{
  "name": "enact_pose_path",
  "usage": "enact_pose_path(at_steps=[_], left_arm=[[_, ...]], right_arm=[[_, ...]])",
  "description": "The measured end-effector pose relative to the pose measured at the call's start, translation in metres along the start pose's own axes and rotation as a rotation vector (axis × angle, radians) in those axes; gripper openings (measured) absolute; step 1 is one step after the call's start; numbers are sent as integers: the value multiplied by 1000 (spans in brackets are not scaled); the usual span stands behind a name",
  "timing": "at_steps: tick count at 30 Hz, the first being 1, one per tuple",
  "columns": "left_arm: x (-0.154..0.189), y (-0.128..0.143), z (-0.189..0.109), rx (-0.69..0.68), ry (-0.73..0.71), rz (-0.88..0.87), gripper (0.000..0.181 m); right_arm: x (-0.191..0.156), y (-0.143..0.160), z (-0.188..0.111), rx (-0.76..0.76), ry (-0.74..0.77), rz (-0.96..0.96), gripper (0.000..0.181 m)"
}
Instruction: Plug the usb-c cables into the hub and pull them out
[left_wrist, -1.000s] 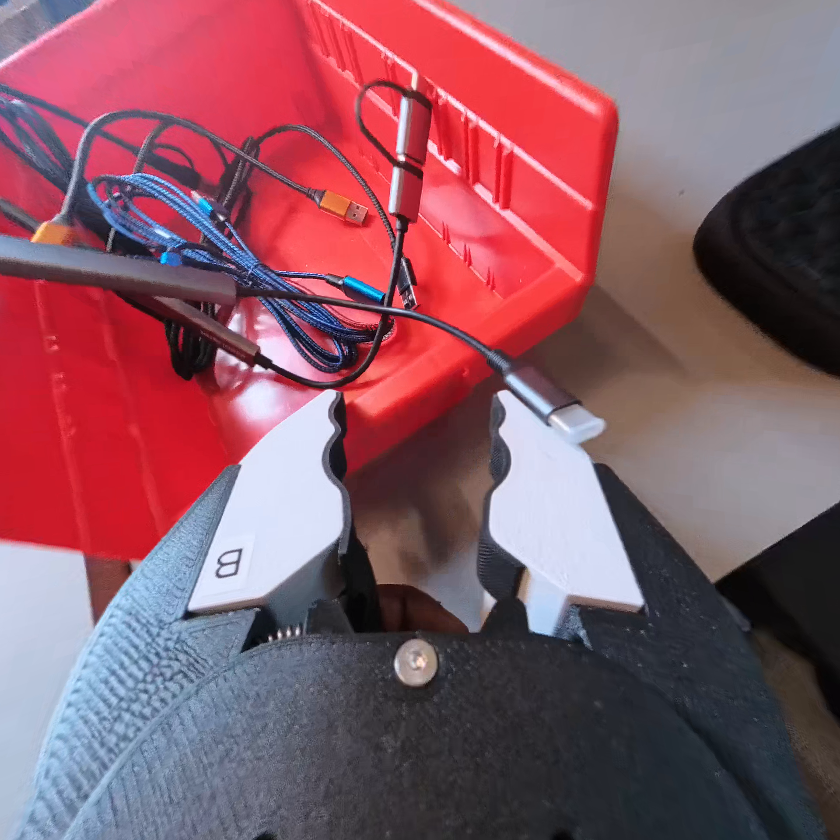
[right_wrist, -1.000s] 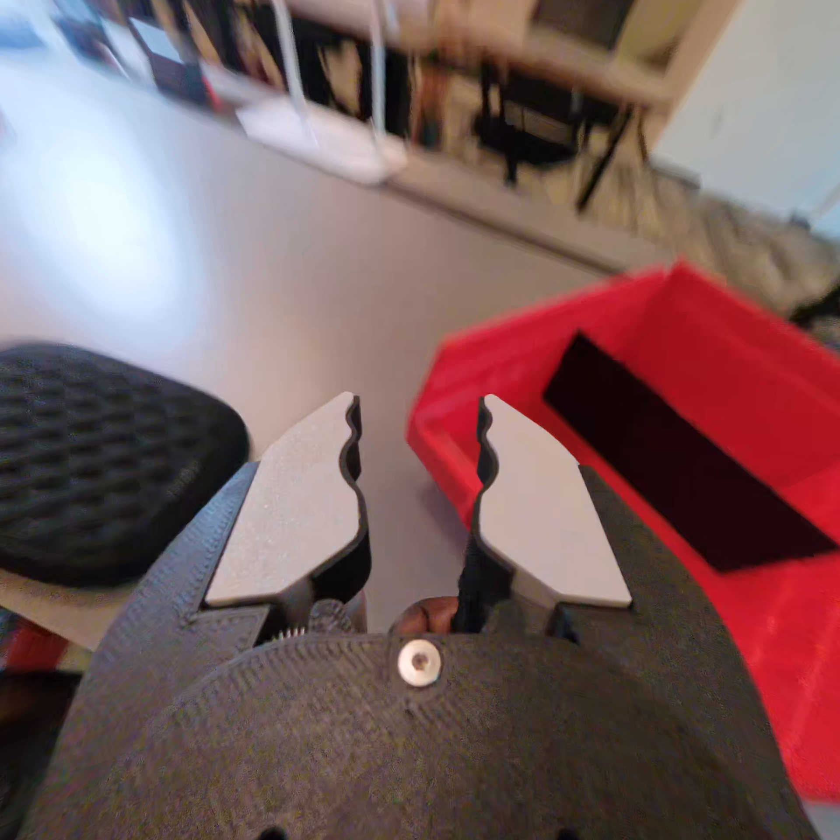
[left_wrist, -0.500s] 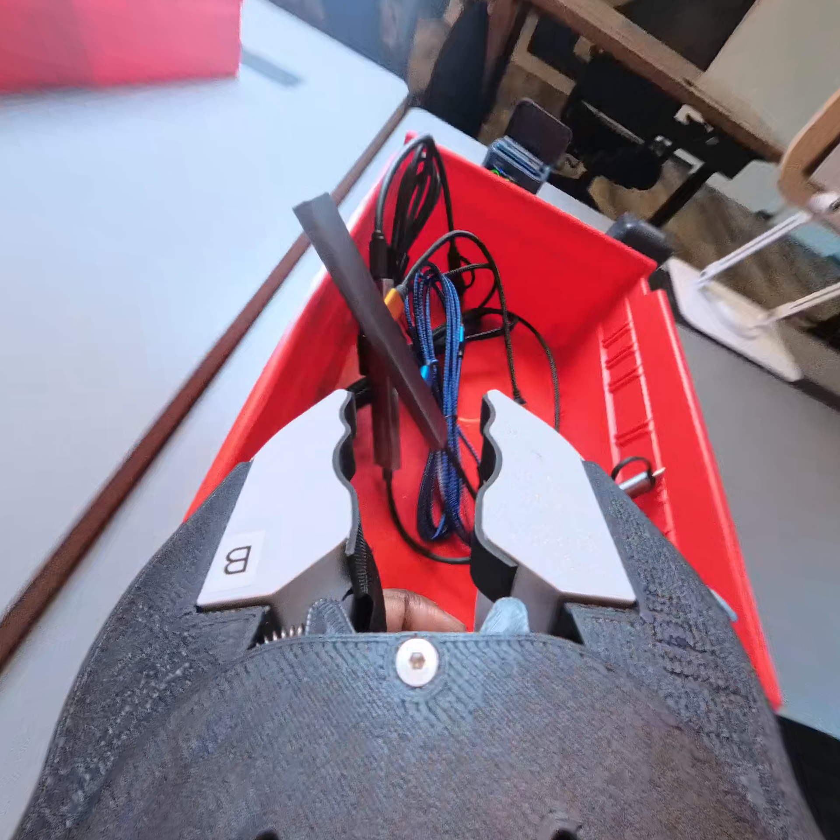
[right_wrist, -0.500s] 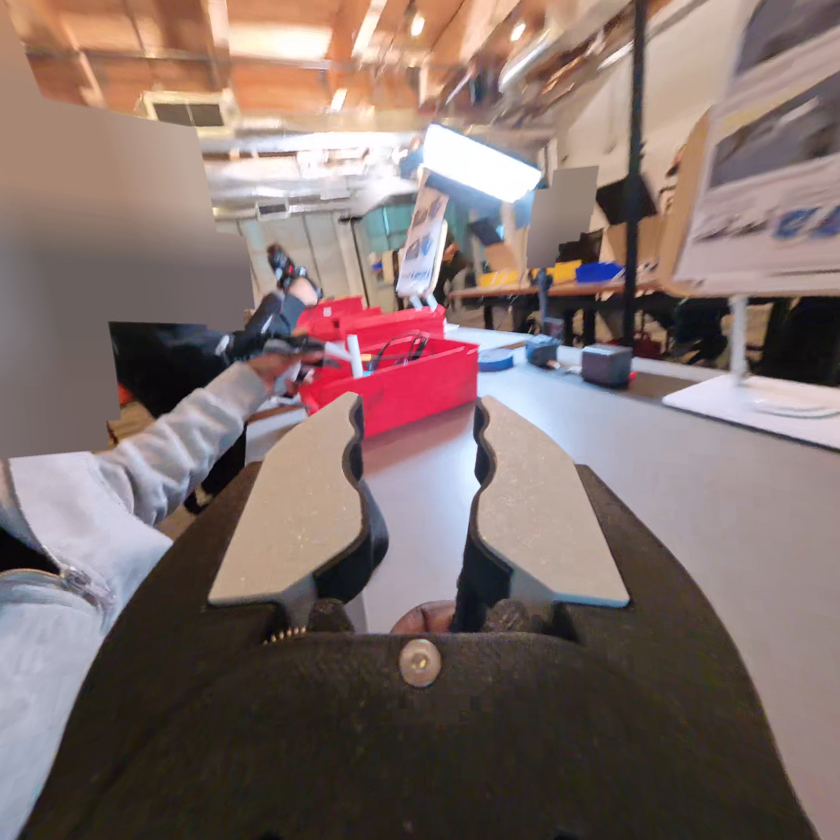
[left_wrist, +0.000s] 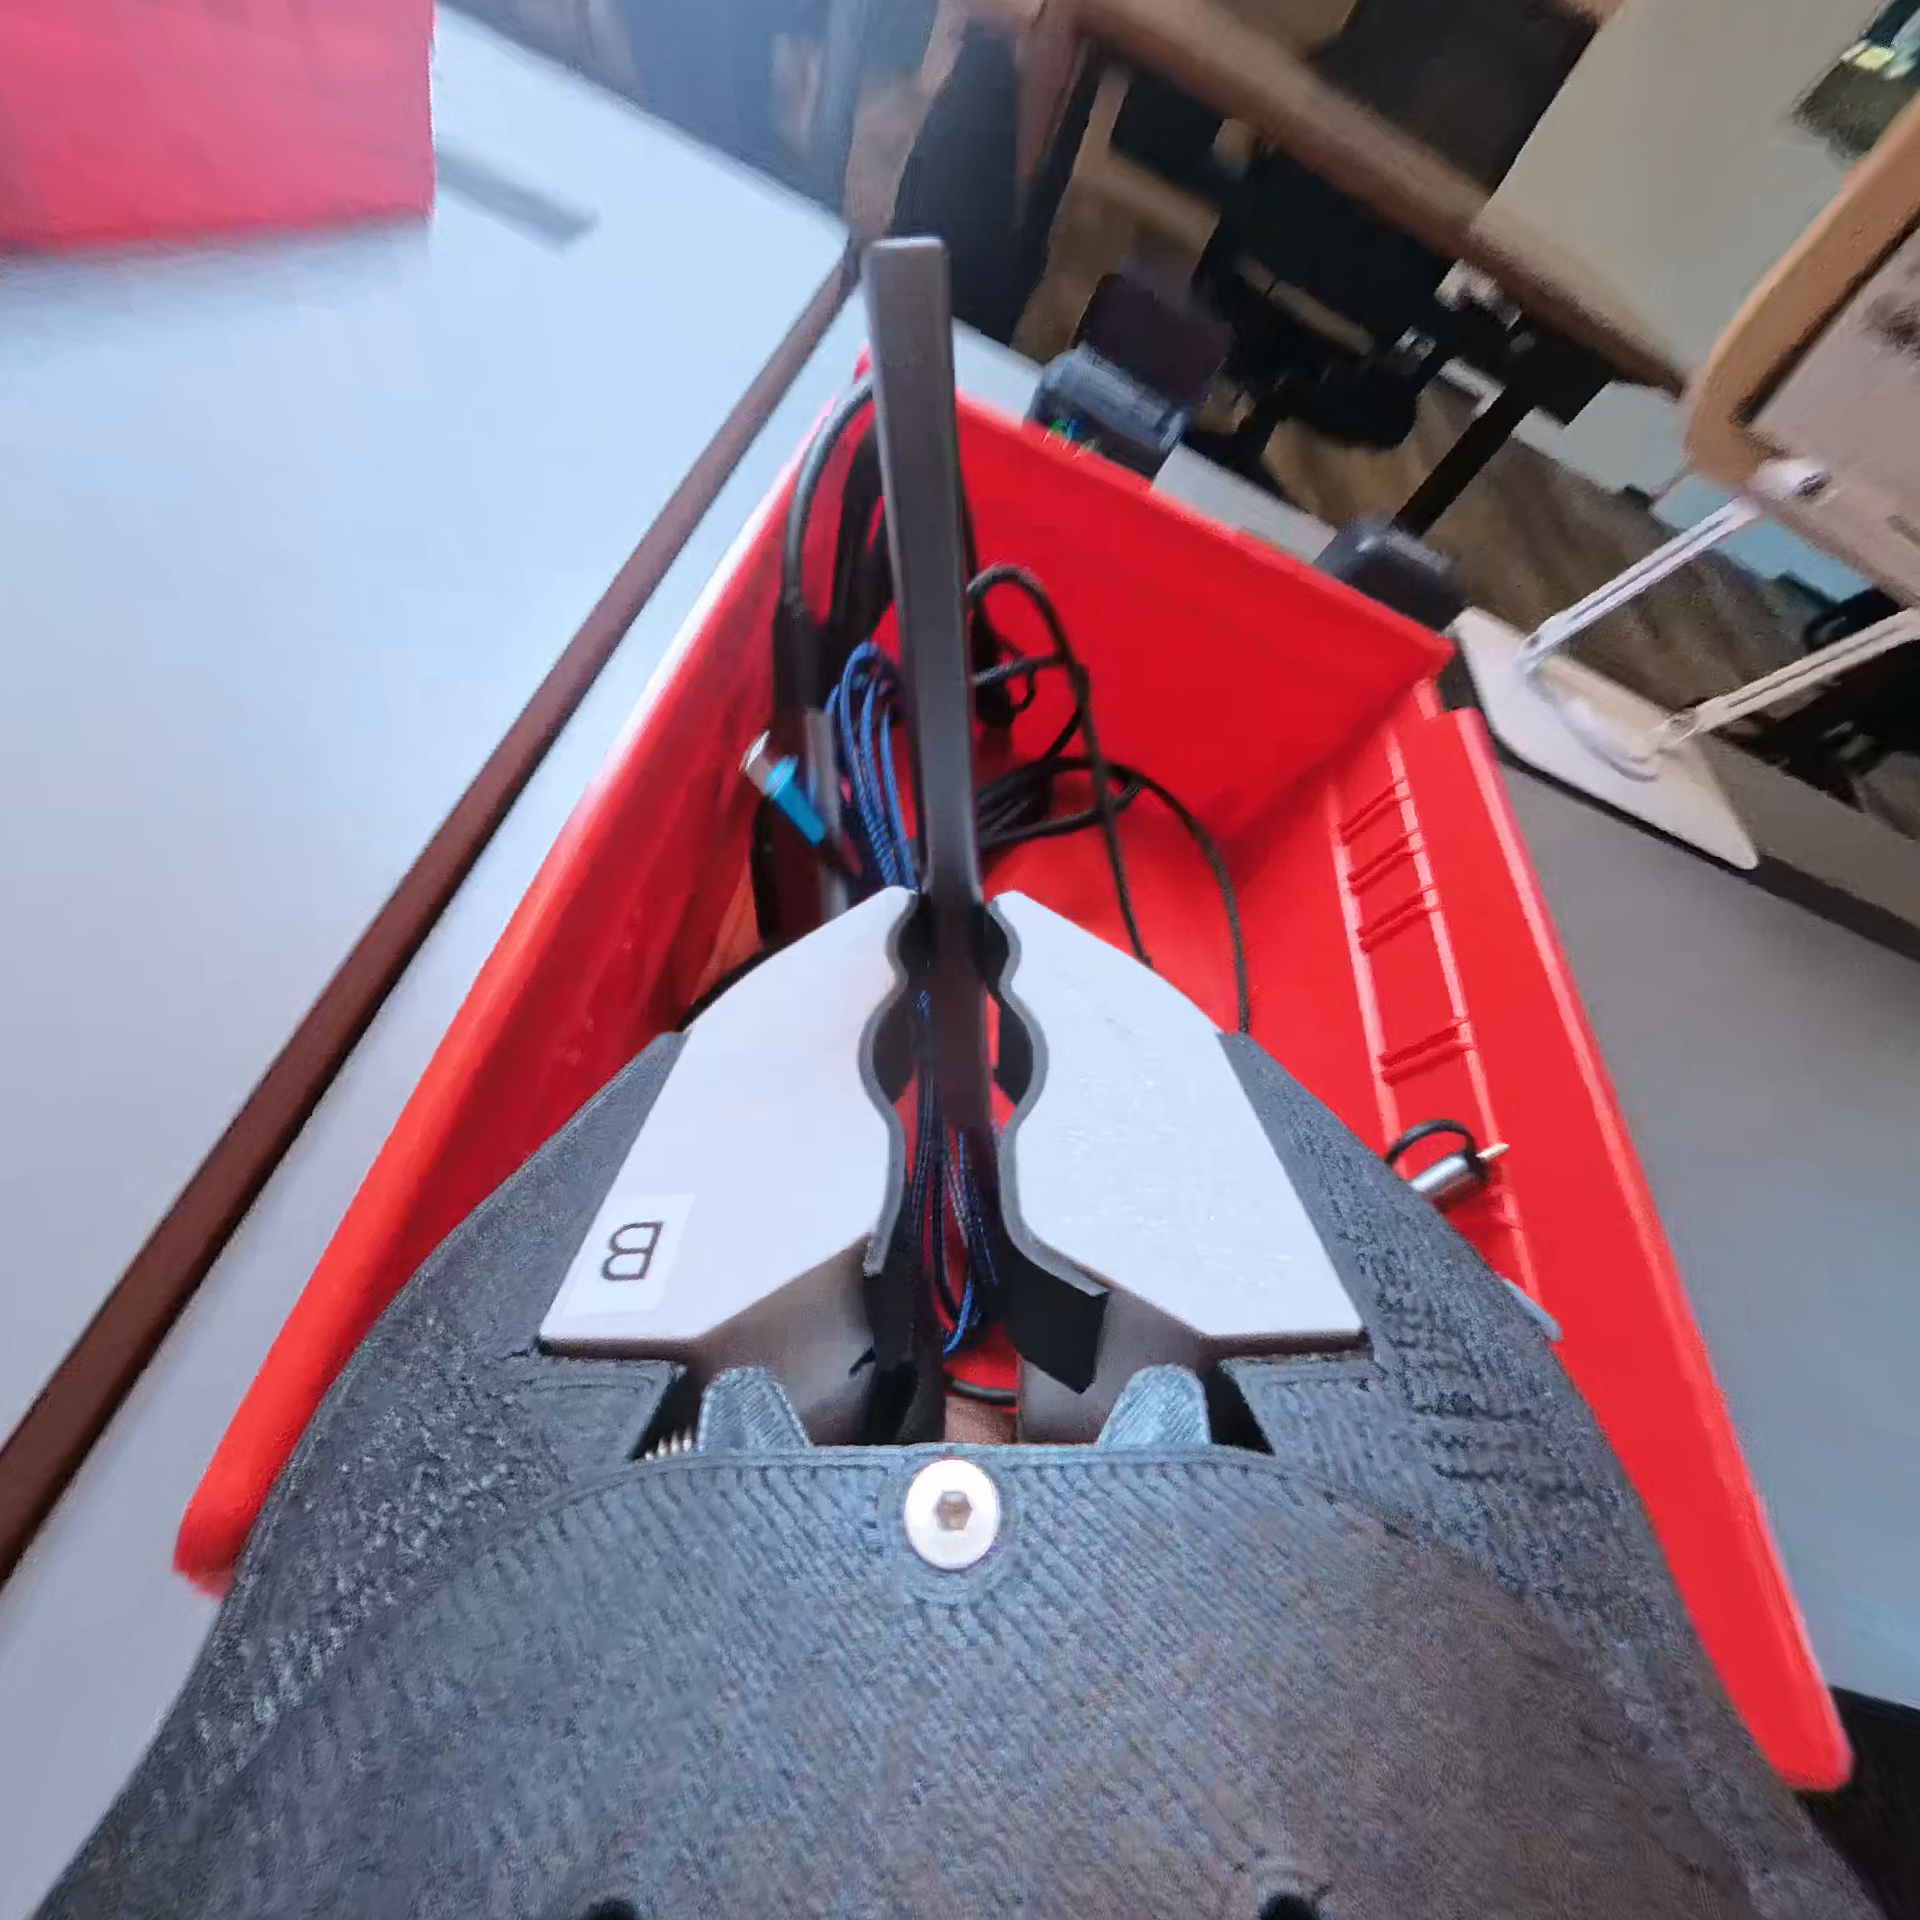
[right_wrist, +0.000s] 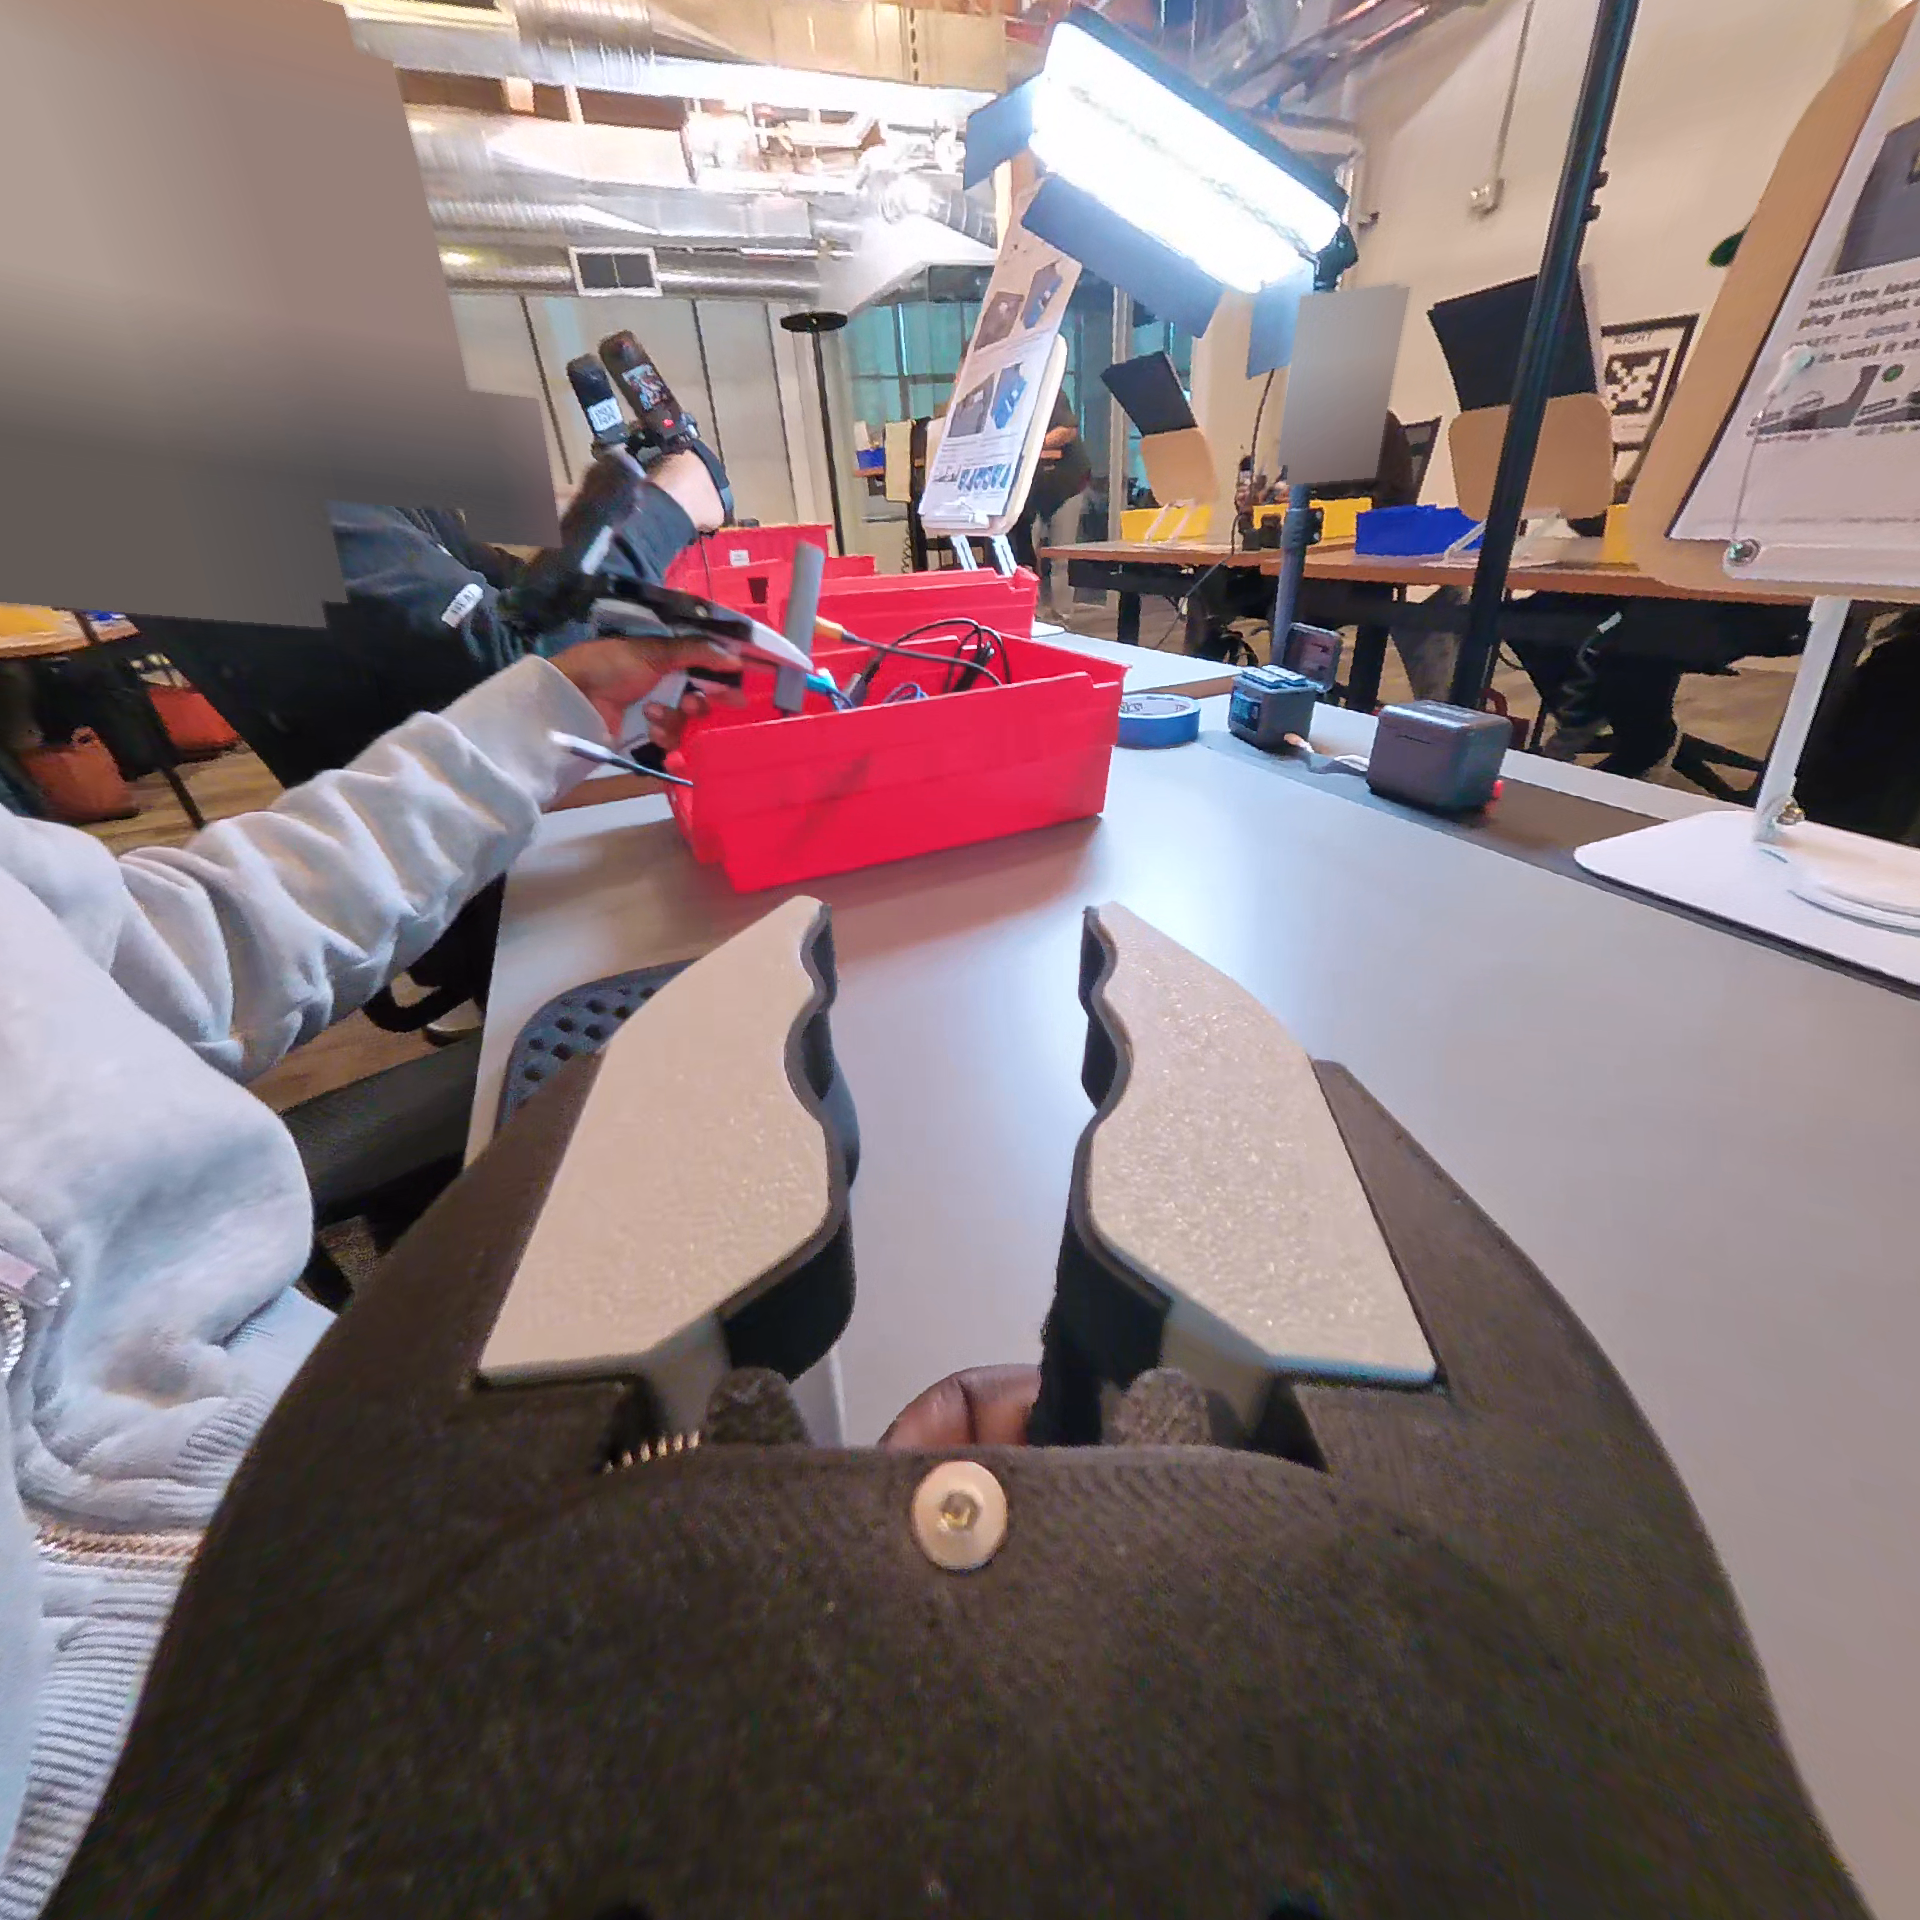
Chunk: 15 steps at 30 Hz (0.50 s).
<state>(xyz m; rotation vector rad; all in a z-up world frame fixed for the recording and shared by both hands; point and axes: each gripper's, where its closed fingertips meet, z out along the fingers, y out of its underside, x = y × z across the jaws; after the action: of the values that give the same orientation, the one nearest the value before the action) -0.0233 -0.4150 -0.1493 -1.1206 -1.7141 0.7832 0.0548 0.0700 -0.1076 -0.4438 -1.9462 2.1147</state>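
Note:
My left gripper (left_wrist: 948, 914) is shut on a long dark grey hub (left_wrist: 920, 582), which stands up out of the red bin (left_wrist: 1299, 665). The bin holds a tangle of blue braided cable (left_wrist: 878, 769) and black cables (left_wrist: 1049, 800), and a blue-tipped plug (left_wrist: 790, 795). In the right wrist view the left gripper (right_wrist: 774, 649) holds the hub (right_wrist: 800, 639) upright over the red bin (right_wrist: 904, 769). My right gripper (right_wrist: 956, 935) is open and empty above the grey table (right_wrist: 1351, 987), well short of the bin.
A small adapter on a black loop (left_wrist: 1449, 1169) lies on the bin's right ledge. More red bins (right_wrist: 831, 582), a roll of blue tape (right_wrist: 1158, 717), two small grey boxes (right_wrist: 1439, 753), a white stand base (right_wrist: 1766, 883) and a black chair back (right_wrist: 582, 1023) are nearby. The grippers' ends are close to 50 cm from one another.
My left gripper closed on the hub and lifted it upright in the bin. My right gripper swung up from the table to a level view and stayed open.

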Motion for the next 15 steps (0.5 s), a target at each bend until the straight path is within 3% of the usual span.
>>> enact_pose_path(at_steps=[7,15], left_arm=[[32,-43,-32,202,22,186,10],[96,-113,-79,496,167,276,10]], right_arm=[[6,9,2,-48,44,-31,44],[15,14,2,-75,96,-52,42]])
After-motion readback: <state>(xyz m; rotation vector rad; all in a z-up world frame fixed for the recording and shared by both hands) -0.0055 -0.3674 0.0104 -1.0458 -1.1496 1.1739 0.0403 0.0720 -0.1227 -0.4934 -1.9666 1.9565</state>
